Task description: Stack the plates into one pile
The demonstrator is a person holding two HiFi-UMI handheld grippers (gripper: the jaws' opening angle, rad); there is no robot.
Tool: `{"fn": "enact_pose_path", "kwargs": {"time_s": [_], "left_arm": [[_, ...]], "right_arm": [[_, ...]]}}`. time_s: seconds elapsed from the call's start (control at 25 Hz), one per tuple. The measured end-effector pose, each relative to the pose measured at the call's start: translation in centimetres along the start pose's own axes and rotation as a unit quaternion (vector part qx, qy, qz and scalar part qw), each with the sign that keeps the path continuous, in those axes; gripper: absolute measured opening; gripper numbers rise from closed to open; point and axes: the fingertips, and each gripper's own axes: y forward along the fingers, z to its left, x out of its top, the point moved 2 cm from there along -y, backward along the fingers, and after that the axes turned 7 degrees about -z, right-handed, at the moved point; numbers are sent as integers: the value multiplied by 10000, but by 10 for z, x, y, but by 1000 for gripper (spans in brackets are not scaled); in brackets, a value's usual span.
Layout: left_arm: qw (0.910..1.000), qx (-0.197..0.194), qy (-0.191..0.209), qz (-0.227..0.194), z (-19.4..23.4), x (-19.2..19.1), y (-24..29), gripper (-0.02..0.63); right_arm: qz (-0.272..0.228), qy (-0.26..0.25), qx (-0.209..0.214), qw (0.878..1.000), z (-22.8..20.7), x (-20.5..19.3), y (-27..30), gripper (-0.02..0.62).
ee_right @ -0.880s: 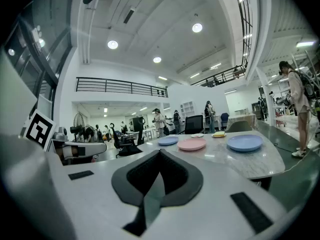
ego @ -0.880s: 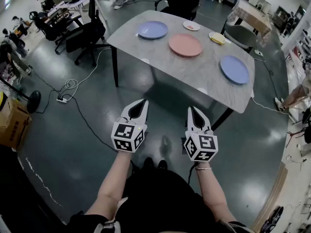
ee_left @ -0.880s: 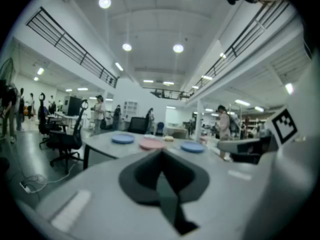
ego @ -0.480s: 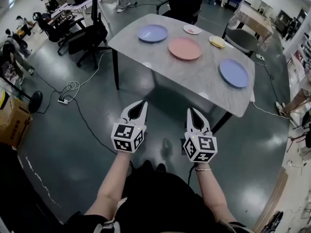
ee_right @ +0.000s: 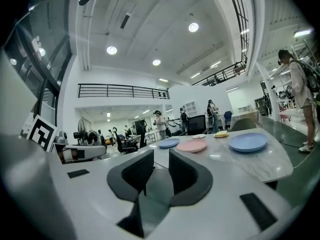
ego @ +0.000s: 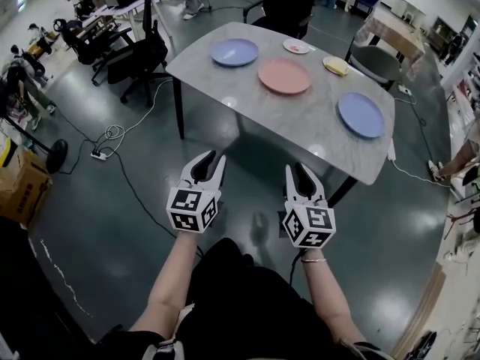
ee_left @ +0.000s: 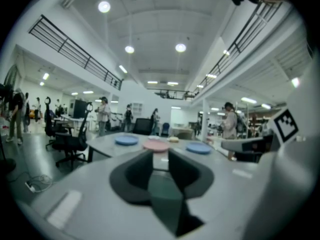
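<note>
Both grippers were clear of the table, held over the floor w/ the tabletop's near edge well ahead. The left gripper had its jaws apart w/ nothing between them. The right gripper was the same: parted & empty.

Plates, all lying on the tabletop & well apart from each other:
- blue plate by the left corner
- pink plate approx mid-tabletop
- second blue plate near the right edge
- small white plate & yellow plate along the far edge, each w/ sth on it, too small to tell what

Handling (judgement): the three big plates looked stiff, smooth & prob. light. Material couldn't be told, so they were best treated as breakable. Glossy surfaces suggested a slippery grip. The only real hold was the rim. One jaw would go under the raised lip & one on top, on the side facing the near edge. A pinch at one point would likely let a plate droop or swing, so a deep bite seemed wise.

Orientation: every plate lay flat, eating face up, rim level w/ the tabletop. Being round, they had no long axis & pointed nowhere in particular, so any spot on the rim would serve equally.
</note>
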Motion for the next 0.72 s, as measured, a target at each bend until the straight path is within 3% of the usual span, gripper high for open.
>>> {"fn": "enact_pose_path", "kwargs": {"time_s": [0.36, 0.72], "left_arm": [[9999, 17, -43, 143, 17, -11, 29, 101], [9994, -131, -207, 238, 61, -28, 101, 101]], "right_arm": [[184, 110, -45, 9998, -11, -11, 30, 112], [314, 59, -235, 9992, -28, -25, 98, 114]]}}
